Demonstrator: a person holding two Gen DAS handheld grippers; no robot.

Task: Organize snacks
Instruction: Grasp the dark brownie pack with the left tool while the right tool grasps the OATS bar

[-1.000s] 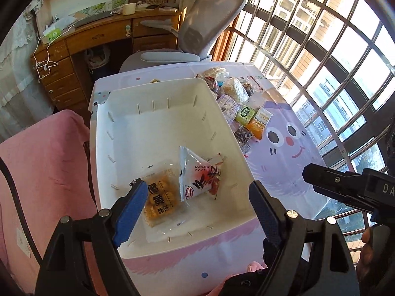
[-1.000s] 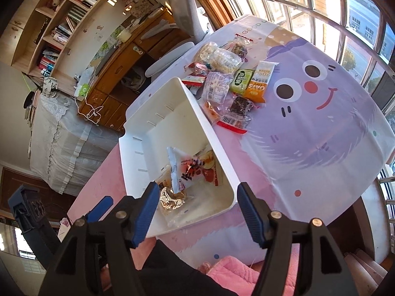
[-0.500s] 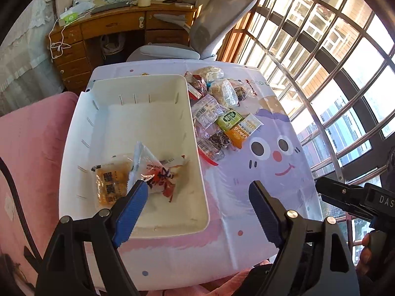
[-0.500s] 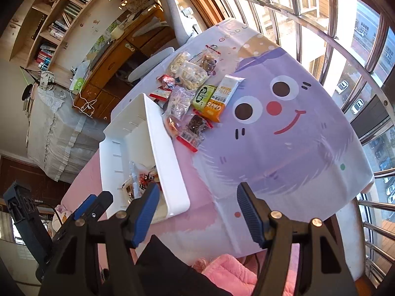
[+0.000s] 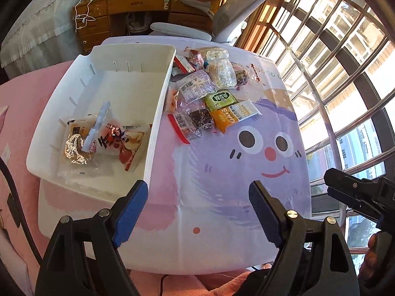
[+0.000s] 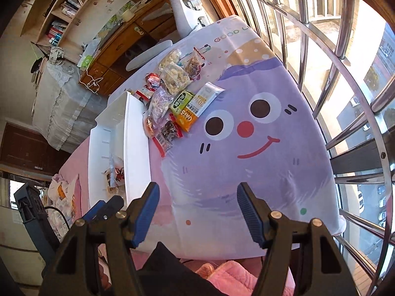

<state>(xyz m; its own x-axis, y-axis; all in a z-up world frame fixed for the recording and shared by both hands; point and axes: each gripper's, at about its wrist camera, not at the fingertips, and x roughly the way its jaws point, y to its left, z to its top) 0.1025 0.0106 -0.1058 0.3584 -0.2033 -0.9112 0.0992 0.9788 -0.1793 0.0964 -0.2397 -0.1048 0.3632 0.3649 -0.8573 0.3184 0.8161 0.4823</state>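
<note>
A white bin [image 5: 158, 113] [image 6: 134, 145] stands on the table's left side. It holds two packets: a yellow one [image 5: 75, 143] and a red-and-white one [image 5: 118, 140]. A heap of loose snack packets [image 5: 205, 93] [image 6: 172, 98] lies on the purple face cloth to the right of the bin, among them a green packet [image 5: 221, 98] and an orange oat bar [image 5: 232, 116]. My left gripper [image 5: 197, 209] is open and empty, above the table's near edge. My right gripper [image 6: 196, 207] is open and empty, above the near right part of the cloth.
The table's near edge [image 5: 197, 268] is close below both grippers. A grey office chair [image 5: 237, 7] and a wooden desk [image 5: 138, 7] stand beyond the far end. Window bars [image 6: 345, 74] run along the right side. A pink blanket [image 5: 19, 113] lies left of the bin.
Both grippers have drawn back and swung right, away from the bin. The bin now sits further left in both views, and the loose heap and cloth face are central.
</note>
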